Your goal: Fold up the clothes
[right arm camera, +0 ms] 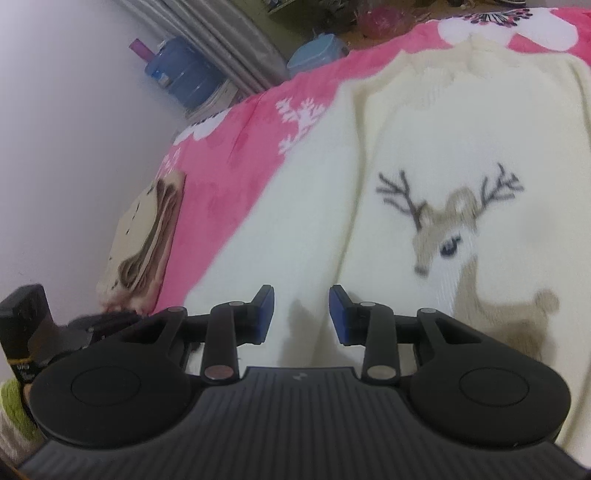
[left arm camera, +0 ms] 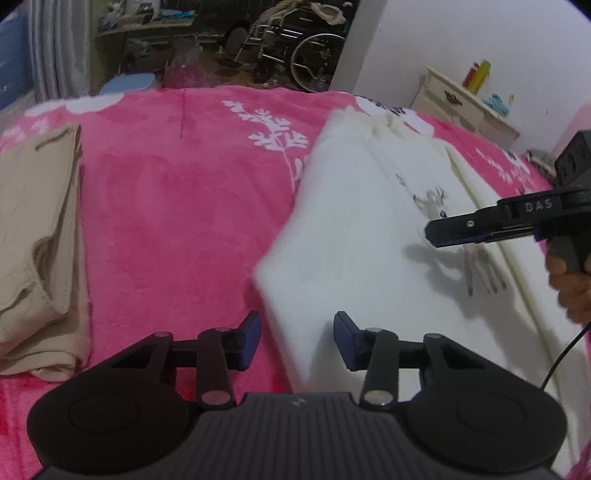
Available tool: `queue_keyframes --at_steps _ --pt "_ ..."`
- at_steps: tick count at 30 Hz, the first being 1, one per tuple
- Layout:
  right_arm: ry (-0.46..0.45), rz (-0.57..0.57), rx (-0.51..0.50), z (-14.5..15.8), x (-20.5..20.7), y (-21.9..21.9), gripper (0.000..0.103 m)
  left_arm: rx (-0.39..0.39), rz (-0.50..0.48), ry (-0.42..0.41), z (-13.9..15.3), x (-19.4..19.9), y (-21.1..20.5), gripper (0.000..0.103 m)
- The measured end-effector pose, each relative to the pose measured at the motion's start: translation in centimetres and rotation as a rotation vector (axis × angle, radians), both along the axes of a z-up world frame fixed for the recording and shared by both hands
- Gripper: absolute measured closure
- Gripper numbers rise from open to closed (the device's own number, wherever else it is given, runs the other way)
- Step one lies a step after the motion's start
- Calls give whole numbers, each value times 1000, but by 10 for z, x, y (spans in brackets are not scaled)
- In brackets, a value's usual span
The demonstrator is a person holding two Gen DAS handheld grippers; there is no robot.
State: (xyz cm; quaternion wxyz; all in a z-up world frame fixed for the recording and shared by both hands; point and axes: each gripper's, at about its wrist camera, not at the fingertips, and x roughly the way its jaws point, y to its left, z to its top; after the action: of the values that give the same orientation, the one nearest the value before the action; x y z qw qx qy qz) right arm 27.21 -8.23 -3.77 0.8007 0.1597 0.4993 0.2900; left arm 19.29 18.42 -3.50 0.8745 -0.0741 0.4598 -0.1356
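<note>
The cream knitted sweater with a deer motif (right arm camera: 424, 206) lies flat on the pink floral fleece bed cover (left arm camera: 177, 206), both hand-held grippers, left (left arm camera: 295, 339) and right (right arm camera: 301, 314), gaping empty above it, apparently poised to take an edge.

You are facing a bed covered by a pink blanket (left arm camera: 166, 192) with white leaf prints. Beyond its far edge stands a folded wheelchair (left arm camera: 295, 48) in a dim, cluttered area, next to a white wall (left arm camera: 443, 33). To your right sits a cream bedside cabinet (left arm camera: 458, 99) carrying coloured bottles. Grey curtains (left arm camera: 55, 48) hang at the left, and a blue water jug (right arm camera: 181, 74) stands near them beside the wall.
</note>
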Motion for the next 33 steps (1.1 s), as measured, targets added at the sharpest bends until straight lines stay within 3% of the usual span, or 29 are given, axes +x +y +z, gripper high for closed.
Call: queue_keyframes --at_steps 10,17,18,20,25,33 --pt "-49 -80 -49 -15 40 16 72 -120 75 20 -14 16 11 70" --pt "-38 -124 -10 -24 63 18 72 -162 111 15 -19 20 15 72" --pt "-48 -117 -5 -23 63 18 75 -168 117 15 -20 21 16 73" --pt "-69 -102 5 -22 63 19 97 -175 125 7 -21 20 16 76" --pt "-139 -81 10 -14 64 21 98 -209 163 -13 -22 16 20 84" --pt "-168 -80 10 -12 75 28 98 -276 238 -7 -26 16 29 85"
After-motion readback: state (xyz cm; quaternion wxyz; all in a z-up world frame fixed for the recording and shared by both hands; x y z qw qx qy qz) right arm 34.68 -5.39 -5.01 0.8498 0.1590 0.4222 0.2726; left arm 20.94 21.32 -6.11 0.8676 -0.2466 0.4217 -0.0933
